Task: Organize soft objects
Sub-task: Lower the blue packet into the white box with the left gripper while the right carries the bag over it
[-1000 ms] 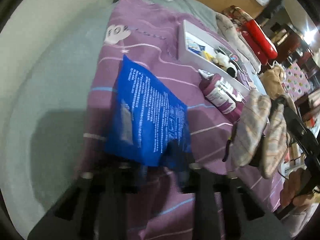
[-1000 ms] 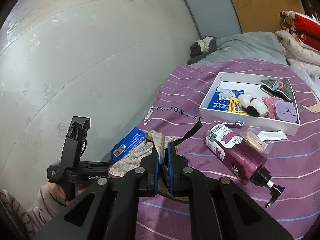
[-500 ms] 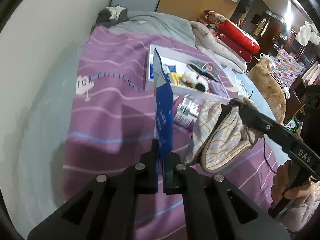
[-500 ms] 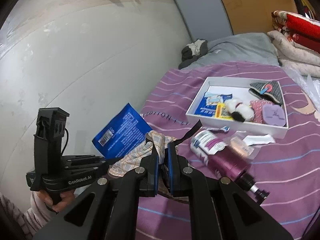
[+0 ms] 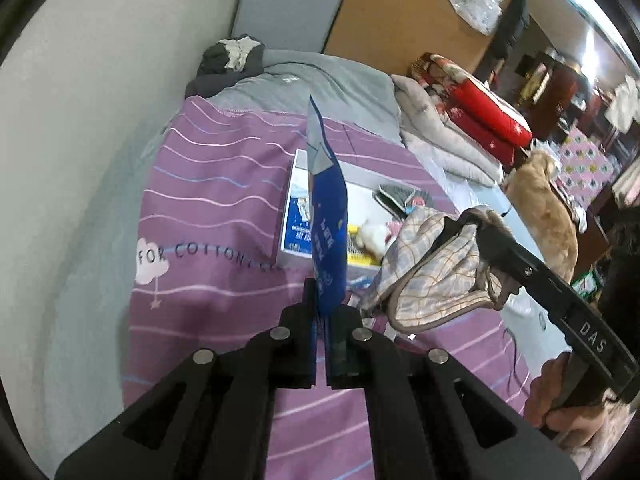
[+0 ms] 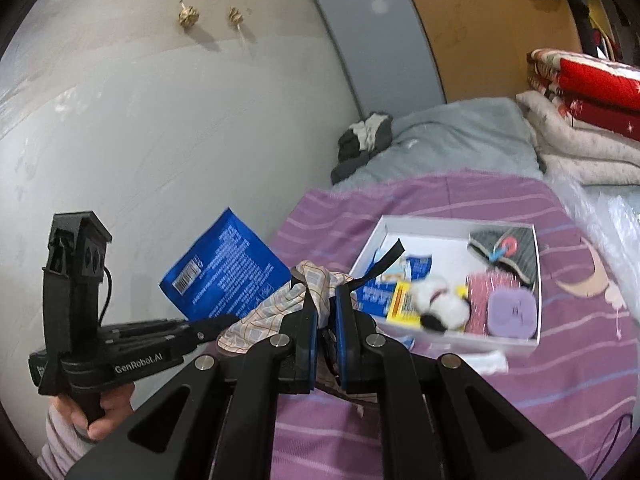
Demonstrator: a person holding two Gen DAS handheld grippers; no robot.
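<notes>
One glossy blue packet (image 5: 328,216) with white print stands edge-up, clamped in the left gripper (image 5: 321,320) above the bed (image 5: 208,184). One checked cloth (image 6: 288,308) hangs beside it, pinched in the right gripper (image 6: 325,312).

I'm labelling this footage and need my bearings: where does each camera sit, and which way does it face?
Left wrist: on the left gripper, shut on a blue packet, facing along the bed to the white box; right gripper and its hand show.
Right wrist: on the right gripper, shut on plaid cloth, facing the wall; left gripper shows.
Shared: packet, cloth, box.
</notes>
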